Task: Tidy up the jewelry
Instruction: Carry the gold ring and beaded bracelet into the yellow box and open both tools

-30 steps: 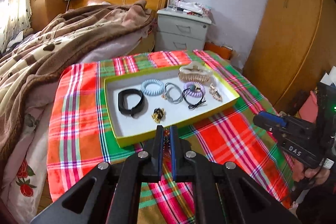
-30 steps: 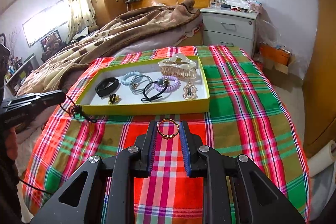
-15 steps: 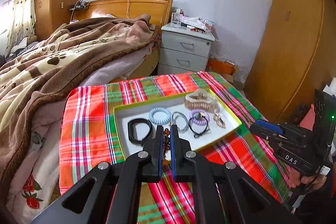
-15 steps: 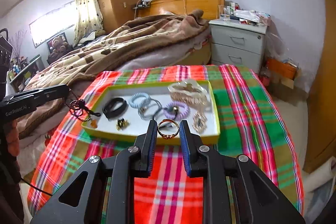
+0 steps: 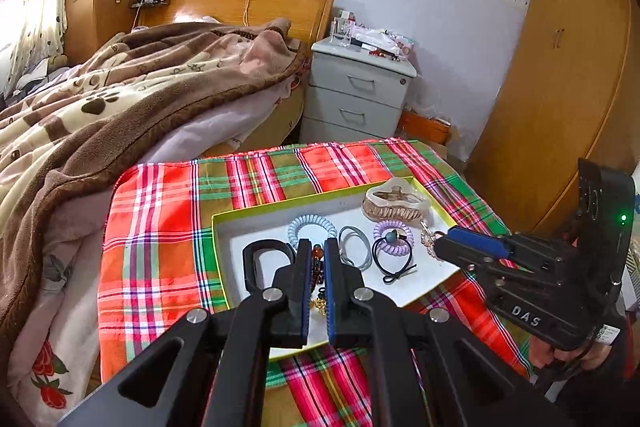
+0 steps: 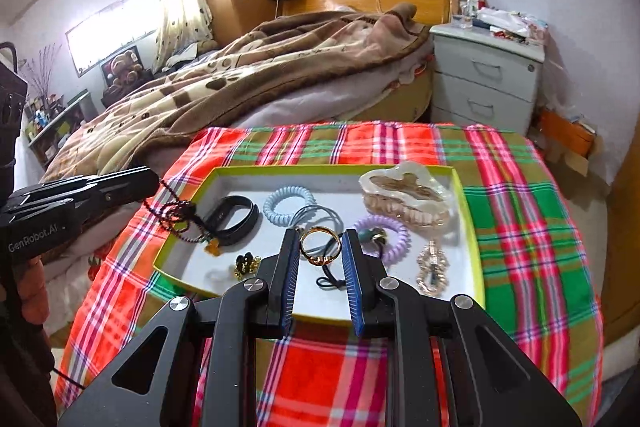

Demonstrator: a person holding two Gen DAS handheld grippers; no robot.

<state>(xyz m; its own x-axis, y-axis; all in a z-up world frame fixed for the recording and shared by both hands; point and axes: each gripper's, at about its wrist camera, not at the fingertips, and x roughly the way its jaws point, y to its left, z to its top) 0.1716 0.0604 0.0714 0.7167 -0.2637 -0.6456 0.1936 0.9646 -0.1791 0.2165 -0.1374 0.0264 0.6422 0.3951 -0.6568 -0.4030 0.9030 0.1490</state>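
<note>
Two pieces are carried above the tray (image 6: 468,227): a gold ring (image 6: 320,247) is pinched across its band by the right tool (image 6: 320,263), a limp bead string (image 5: 316,267) is clamped in the left tool (image 5: 316,267). Both seem light; the ring looks stiff and slippery.

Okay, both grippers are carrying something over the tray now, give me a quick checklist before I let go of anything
1. Right gripper clamped on the gold ring: ok.
2. Left gripper shut on the dark beaded necklace: ok.
3. Ring over the yellow-rimmed tray: ok, it reads as above the tray floor.
4. Necklace inside the rim: not ok, part of the strand hangs over the left edge.
5. Bare spot under the ring: cannot tell, the grey hair ties and the black tie lie close beneath.
6. Grippers apart from each other: ok.
</note>
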